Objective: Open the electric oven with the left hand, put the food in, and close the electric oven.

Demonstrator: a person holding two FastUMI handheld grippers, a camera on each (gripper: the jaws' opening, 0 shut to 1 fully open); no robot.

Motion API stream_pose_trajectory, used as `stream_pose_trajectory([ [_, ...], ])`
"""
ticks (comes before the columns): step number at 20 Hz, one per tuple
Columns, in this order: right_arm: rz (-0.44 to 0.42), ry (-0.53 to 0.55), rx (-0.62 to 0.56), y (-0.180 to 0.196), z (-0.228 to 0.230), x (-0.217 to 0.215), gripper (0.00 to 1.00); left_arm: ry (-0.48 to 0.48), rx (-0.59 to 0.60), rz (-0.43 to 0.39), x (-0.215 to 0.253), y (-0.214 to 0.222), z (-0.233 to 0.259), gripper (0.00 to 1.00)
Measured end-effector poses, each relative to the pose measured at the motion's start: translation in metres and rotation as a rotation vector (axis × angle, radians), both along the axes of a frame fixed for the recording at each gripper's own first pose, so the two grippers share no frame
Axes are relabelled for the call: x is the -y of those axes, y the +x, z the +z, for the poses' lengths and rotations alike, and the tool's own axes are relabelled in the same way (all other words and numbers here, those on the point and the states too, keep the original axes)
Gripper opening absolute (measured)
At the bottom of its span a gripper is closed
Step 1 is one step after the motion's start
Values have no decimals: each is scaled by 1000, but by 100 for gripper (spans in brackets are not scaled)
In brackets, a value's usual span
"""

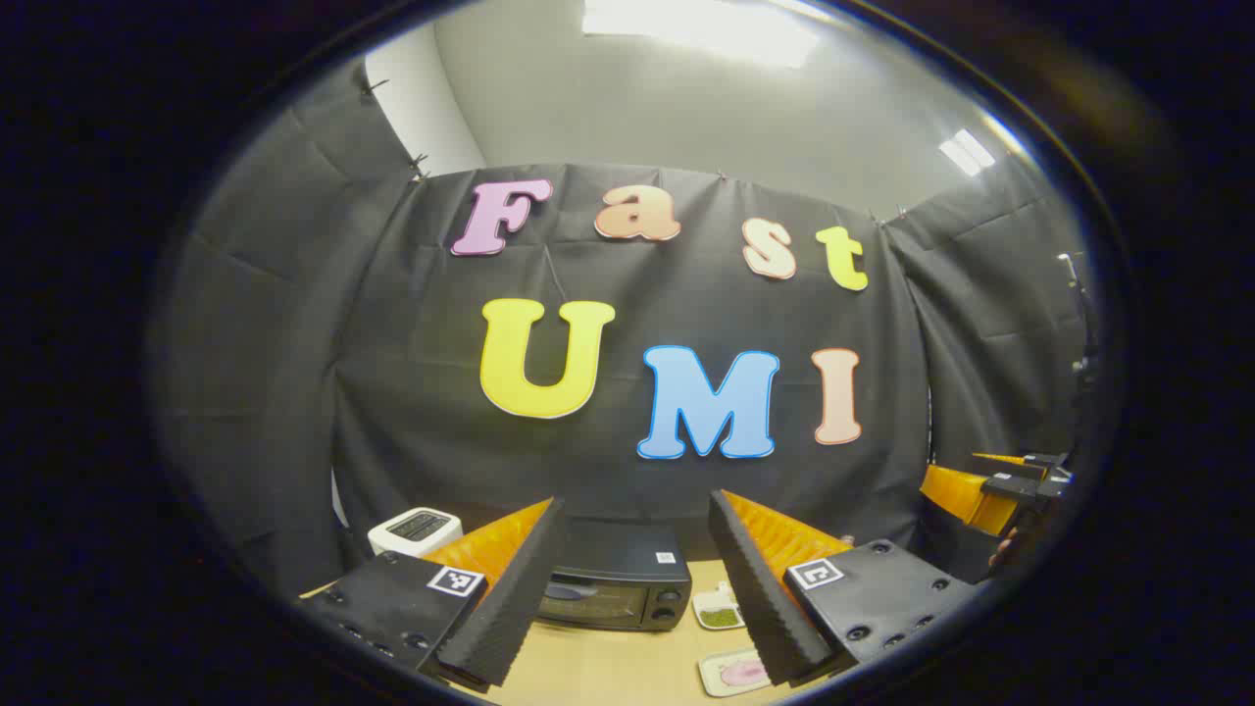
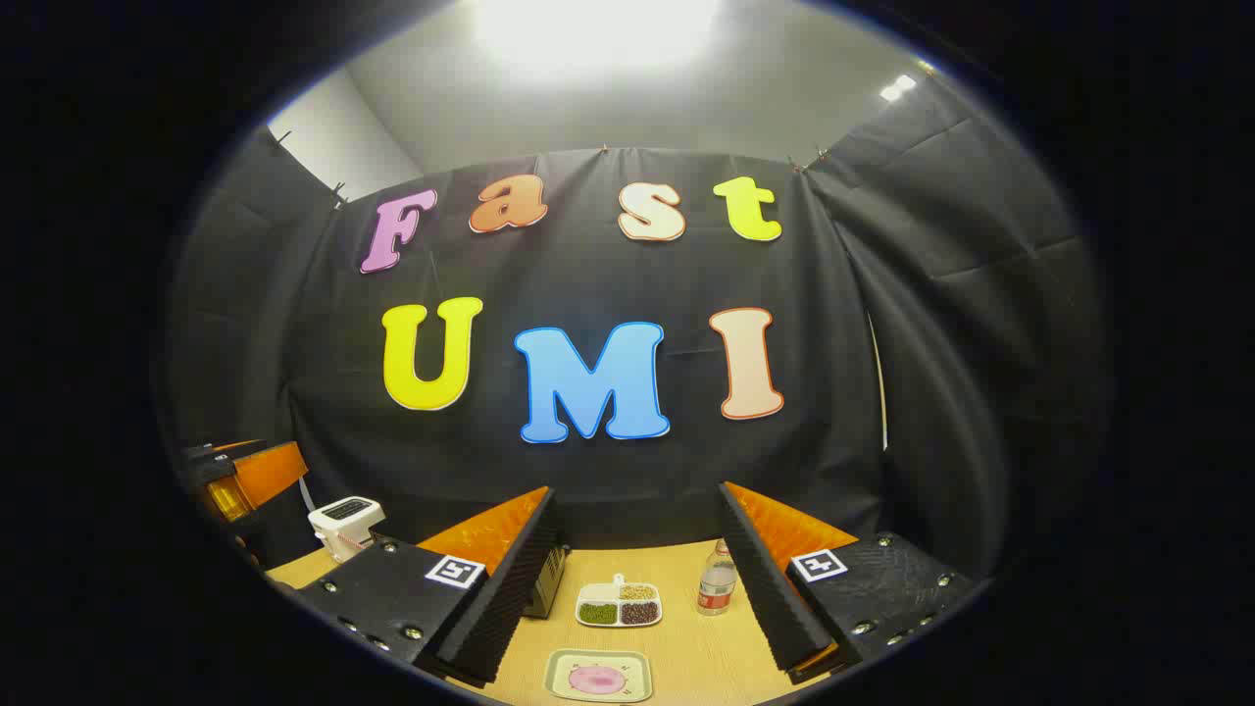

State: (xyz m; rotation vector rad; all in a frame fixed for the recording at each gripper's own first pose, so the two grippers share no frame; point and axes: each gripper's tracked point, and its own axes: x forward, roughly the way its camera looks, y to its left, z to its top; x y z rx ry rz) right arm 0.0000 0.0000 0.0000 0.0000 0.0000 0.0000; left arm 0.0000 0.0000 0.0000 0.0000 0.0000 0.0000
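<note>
1. The table (image 2: 686, 637) is pale wood and runs back to the black cloth wall; bare wood lies in front of the oven and around the dishes.
2. The oven (image 1: 616, 586) is a black box standing at the back of the table against the cloth, its door shut. In the left gripper view it sits low between the two fingers of the left tongs (image 1: 637, 588), well ahead of them and nearer the left finger, which hides its left end. In the right gripper view its corner (image 2: 552, 579) shows just past the left finger of the right tongs (image 2: 637, 588).
3. Left tongs: spread wide, holding nothing, raised above the table.
4. Right tongs: also spread wide and holding nothing. In the left gripper view they show at the far right (image 1: 990, 490), well apart from the oven.
5. A white appliance (image 1: 415, 530) stands left of the oven, near the table's left edge.
6. A divided white tray (image 2: 619, 605) lies right of the oven; it holds green, tan and dark grains in separate sections.
7. A small plate (image 2: 599, 676) lies nearer than the tray, with a pink piece of food (image 2: 598, 679) on it.
8. A clear bottle (image 2: 718, 580) stands upright just right of the tray.
</note>
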Motion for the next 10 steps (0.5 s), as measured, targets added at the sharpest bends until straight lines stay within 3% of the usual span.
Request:
stream_pose_trajectory([
  [2, -15, -16, 4, 3, 0, 8, 98, 0, -4, 10, 3, 2, -1, 97],
  [7, -16, -21, -8, 11, -5, 11, 98, 42, 6, 53, -1, 6, 0, 100],
  [10, -29, -19, -20, 11, -9, 7, 98, 33, 1, 15, 0, 13, -3, 98],
])
